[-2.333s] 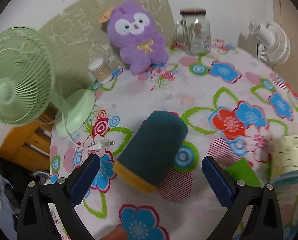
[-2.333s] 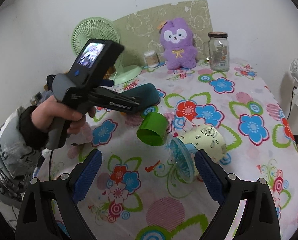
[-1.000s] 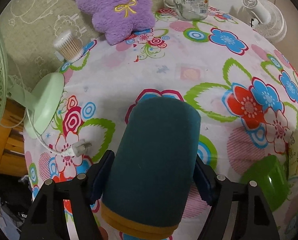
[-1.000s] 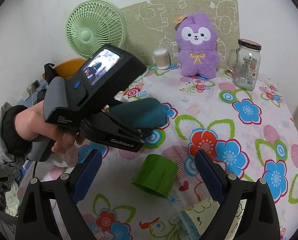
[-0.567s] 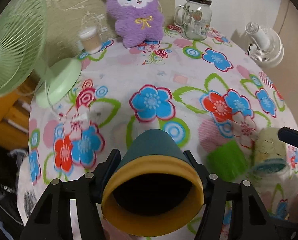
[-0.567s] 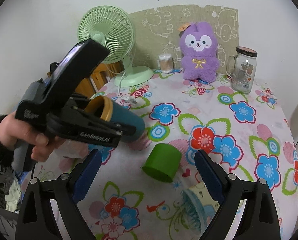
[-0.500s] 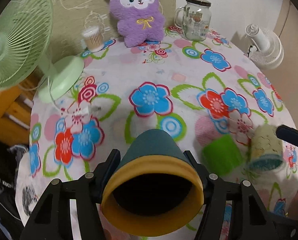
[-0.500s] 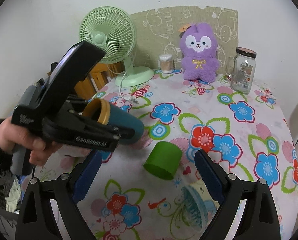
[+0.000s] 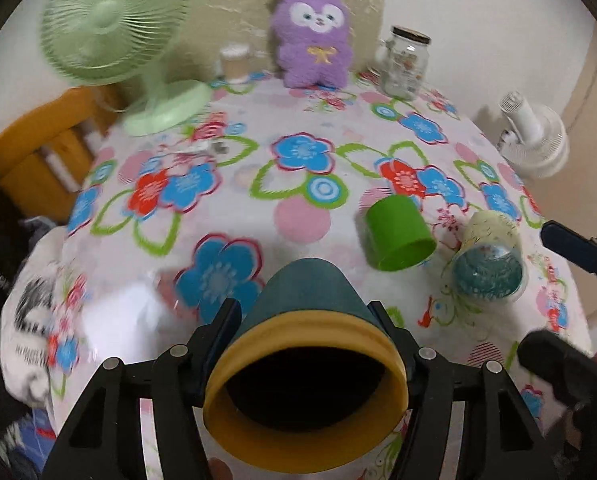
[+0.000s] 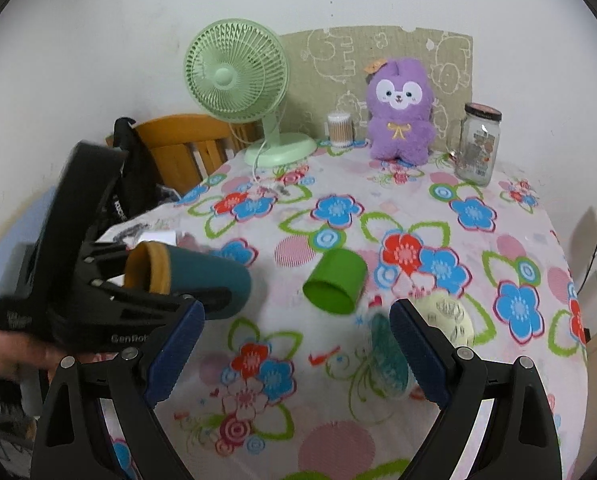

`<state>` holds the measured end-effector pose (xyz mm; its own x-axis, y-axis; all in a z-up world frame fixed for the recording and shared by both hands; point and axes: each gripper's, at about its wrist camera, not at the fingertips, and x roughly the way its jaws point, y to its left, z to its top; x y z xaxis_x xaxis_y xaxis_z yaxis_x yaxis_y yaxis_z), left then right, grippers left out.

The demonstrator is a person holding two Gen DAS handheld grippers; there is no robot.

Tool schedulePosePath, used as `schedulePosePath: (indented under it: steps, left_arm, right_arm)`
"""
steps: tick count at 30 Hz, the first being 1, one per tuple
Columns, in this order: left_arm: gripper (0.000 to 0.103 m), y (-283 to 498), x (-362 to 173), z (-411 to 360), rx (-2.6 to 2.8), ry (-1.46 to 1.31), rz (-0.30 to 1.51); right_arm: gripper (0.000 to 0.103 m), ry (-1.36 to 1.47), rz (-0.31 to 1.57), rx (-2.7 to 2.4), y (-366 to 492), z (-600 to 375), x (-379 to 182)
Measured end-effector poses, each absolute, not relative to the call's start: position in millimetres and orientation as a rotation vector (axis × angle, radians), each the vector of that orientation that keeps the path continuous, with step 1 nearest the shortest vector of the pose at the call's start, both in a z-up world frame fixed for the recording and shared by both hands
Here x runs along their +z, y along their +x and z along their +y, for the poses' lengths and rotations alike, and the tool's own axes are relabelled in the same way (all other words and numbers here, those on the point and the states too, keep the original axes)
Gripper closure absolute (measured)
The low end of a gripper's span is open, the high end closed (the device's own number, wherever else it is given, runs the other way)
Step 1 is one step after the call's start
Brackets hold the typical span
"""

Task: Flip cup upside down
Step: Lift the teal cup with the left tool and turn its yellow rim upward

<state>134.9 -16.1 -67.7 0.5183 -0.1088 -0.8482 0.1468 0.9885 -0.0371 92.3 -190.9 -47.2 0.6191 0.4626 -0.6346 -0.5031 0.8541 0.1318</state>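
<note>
My left gripper (image 9: 304, 322) is shut on the teal cup with a yellow rim (image 9: 304, 312). The cup is held above the table's near left part, its open mouth facing the camera and its closed base pointing away. In the right wrist view the same teal cup (image 10: 202, 276) lies roughly level in the left gripper (image 10: 202, 292), off the cloth. My right gripper (image 10: 296, 344) is open and empty, above the front of the table. A green cup (image 10: 335, 282) and a cream patterned cup (image 10: 442, 316) lie on their sides just ahead of it.
A floral tablecloth (image 10: 418, 216) covers the round table. At the back stand a green fan (image 10: 238, 76), a cotton-swab tub (image 10: 339, 130), a purple plush (image 10: 400, 112) and a glass jar (image 10: 478, 148). A wooden chair (image 10: 178, 148) is at the left, a white fan (image 9: 534, 136) at the right.
My left gripper closed on the teal cup, lifted it off the cloth and turned it mouth toward the camera. It then pulled back toward the table's near left edge. The right gripper stayed open.
</note>
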Motion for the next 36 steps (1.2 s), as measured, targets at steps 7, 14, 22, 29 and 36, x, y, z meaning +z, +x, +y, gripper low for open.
schedulePosePath:
  steps: [7, 14, 22, 29, 36]
  left_arm:
    - [0.036, 84, -93, -29, -0.048, -0.029, 0.978]
    - [0.005, 44, -116, -44, 0.001, -0.069, 1.030]
    - [0.005, 30, -115, -38, 0.010, -0.107, 1.063]
    - [0.005, 30, -103, -35, -0.034, -0.101, 1.079]
    - [0.005, 38, -79, -35, -0.085, -0.071, 1.058]
  right_arm:
    - [0.008, -0.107, 0.725, 0.554, 67, -199, -58]
    - [0.008, -0.130, 0.720, 0.557, 49, -203, -60]
    - [0.008, -0.180, 0.713, 0.557, 37, -194, -60]
    - [0.008, -0.190, 0.705, 0.556, 33, -192, -56]
    - [0.008, -0.160, 0.676, 0.546, 25, -202, -42]
